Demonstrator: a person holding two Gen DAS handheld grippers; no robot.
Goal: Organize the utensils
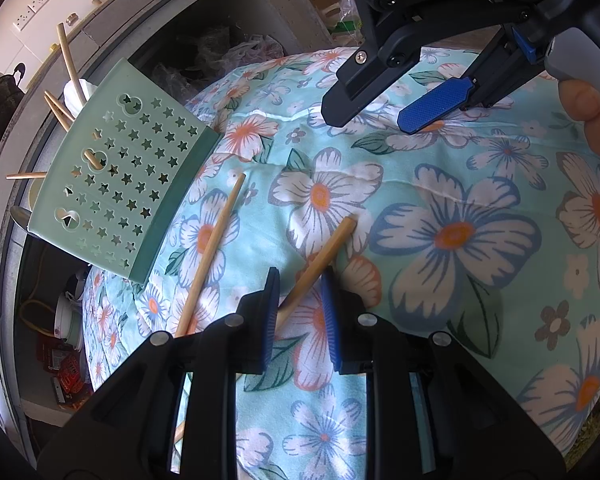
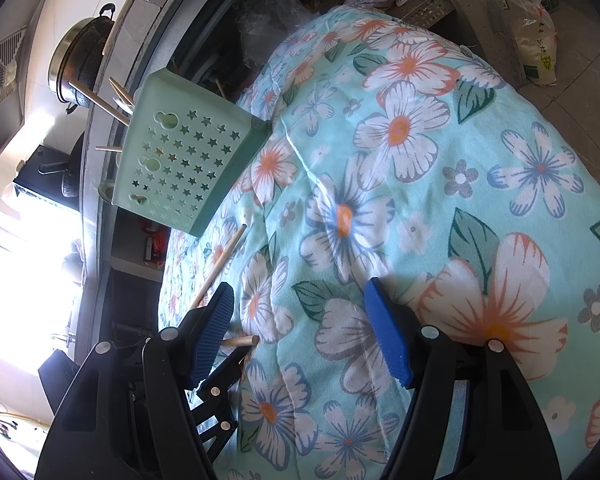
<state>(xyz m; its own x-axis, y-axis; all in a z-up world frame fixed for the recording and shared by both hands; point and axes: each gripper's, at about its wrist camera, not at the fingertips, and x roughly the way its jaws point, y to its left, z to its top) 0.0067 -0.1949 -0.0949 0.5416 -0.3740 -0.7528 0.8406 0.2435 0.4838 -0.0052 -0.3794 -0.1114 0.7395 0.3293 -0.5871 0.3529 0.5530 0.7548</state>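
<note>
Left gripper (image 1: 300, 280): my jaws are narrowed around a wooden chopstick (image 1: 320, 258). The blue pads sit on either side of its shaft, tight against it from what the left wrist view shows, so I read it as gripped. The stick runs up and to the right from between the pads, its blunt end resting on the flowered cloth (image 1: 480, 208). It also shows in the right wrist view as a short stub poking out past my left gripper's fingers.

Right gripper (image 2: 300, 320): jaws spread wide, nothing between the pads, just cloth underneath. From the left wrist view it hangs near the top right, one blue pad (image 1: 436, 105) low over the cloth, and part of my hand (image 1: 592, 108) is on its handle.

A second chopstick (image 1: 212, 252) lies loose on the cloth, just left of the held one, angled the same way. Its upper end stops near the holder's dark green base.

The pale green utensil holder (image 1: 116, 184), punched with star holes, lies tipped on its side at the far left edge of the cloth, open end facing away. Several chopsticks (image 1: 70, 60) stick out of it, and a metal spoon (image 1: 20, 216) pokes out beside its lower corner.

A dark pot (image 2: 82, 56) sits on the counter behind the holder.
</note>
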